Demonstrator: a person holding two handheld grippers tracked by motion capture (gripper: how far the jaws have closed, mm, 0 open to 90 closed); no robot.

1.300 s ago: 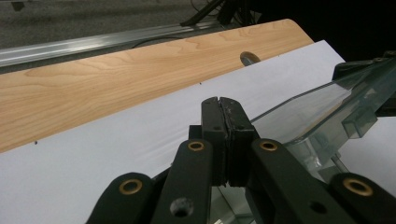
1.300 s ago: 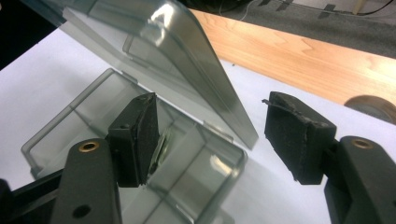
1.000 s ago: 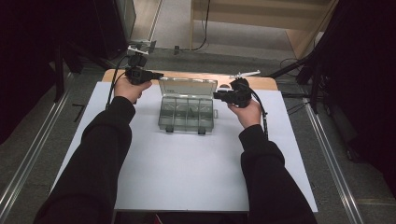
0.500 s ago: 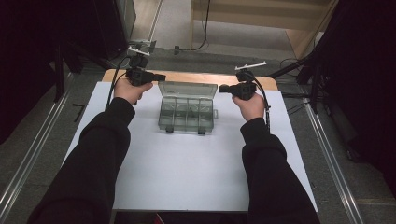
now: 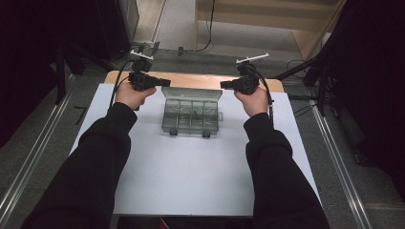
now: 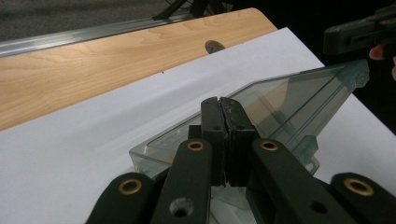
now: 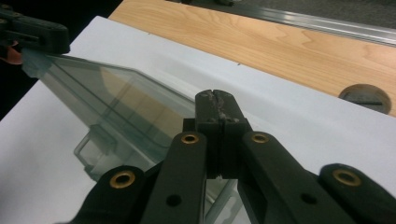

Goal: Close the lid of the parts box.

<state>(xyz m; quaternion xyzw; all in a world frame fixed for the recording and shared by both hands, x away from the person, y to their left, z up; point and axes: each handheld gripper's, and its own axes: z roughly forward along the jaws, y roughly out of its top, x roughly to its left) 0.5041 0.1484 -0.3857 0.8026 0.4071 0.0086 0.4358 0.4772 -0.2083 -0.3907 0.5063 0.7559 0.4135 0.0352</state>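
Observation:
A clear plastic compartment box [image 5: 192, 119] lies on the white sheet [image 5: 181, 181], its lid [image 5: 192, 94] standing open at the back. My left gripper [image 5: 167, 82] is level with the lid's left end, jaws pressed together with nothing between them. In the left gripper view the shut left gripper [image 6: 220, 100] points across the lid [image 6: 289, 102] toward the right gripper [image 6: 359, 35]. My right gripper [image 5: 222, 85] hovers off the lid's right end, also shut and empty. The right gripper view shows the right gripper [image 7: 214, 95] before the lid [image 7: 116, 93], and the left gripper [image 7: 32, 30] beyond it.
The sheet covers a wooden table [image 5: 200, 80] with a round cable hole [image 7: 365, 97] near its far edge. Metal rails [image 5: 28, 162] run along both sides. A wooden cabinet [image 5: 267, 16] and cables stand on the floor behind.
The right hand has lifted its gripper a little, up and toward the back of the table beside the lid. The left hand and the box have stayed put.

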